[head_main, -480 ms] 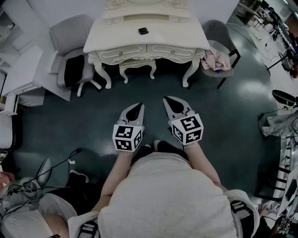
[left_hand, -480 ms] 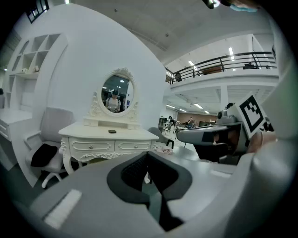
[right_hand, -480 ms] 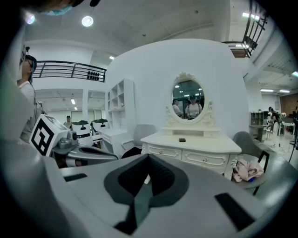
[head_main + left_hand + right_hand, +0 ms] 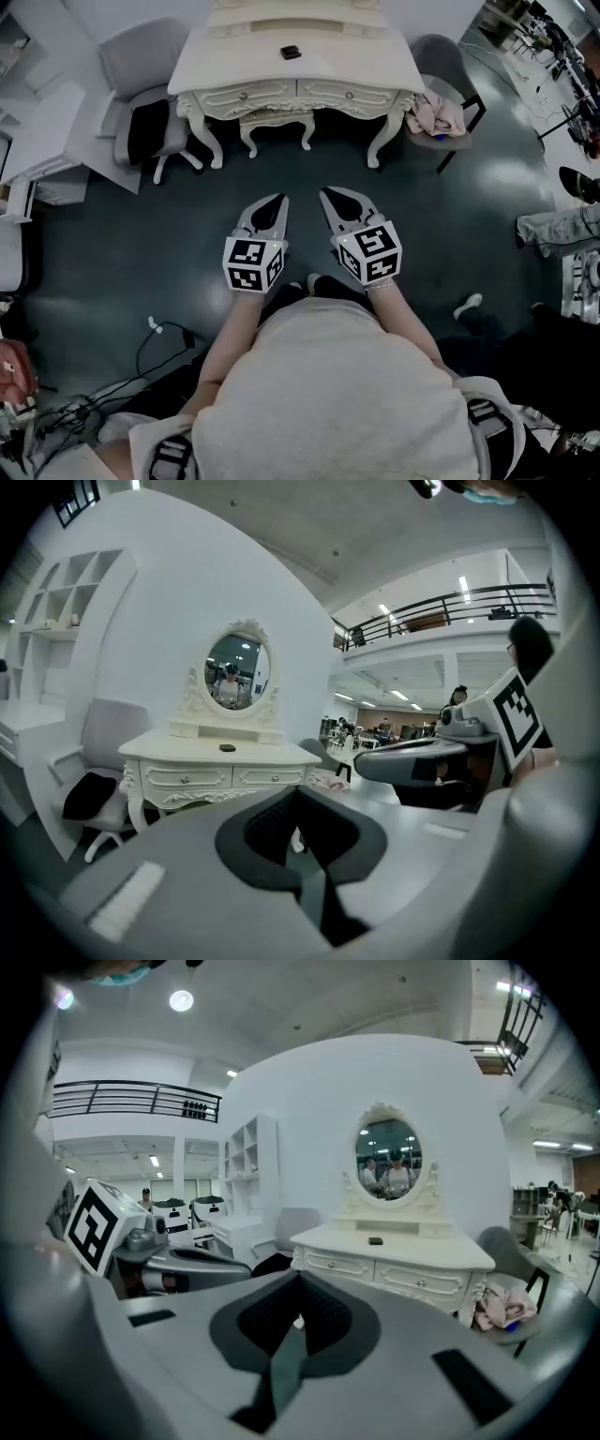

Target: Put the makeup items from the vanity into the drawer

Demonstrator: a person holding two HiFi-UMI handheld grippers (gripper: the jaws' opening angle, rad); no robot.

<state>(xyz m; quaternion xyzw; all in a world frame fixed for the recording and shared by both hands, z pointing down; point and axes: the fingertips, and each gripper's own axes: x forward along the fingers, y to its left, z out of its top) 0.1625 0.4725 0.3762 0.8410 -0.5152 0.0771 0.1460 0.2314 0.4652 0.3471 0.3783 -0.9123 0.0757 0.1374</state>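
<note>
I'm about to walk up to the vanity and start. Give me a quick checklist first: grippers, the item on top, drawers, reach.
1. Left gripper empty, jaws together: ok.
2. Right gripper empty, jaws together: ok.
3. Dark item lying on the vanity top, apart from the edges: ok.
4. Drawers open to receive it: not ok, both are shut.
5. Vanity within reach: not ok, it stands across the floor from both grippers.
6. What kind of makeup the item is: cannot tell, too small.

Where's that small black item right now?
In the head view, the small black item lies near the middle of the vanity top, far ahead of both grippers.
</note>
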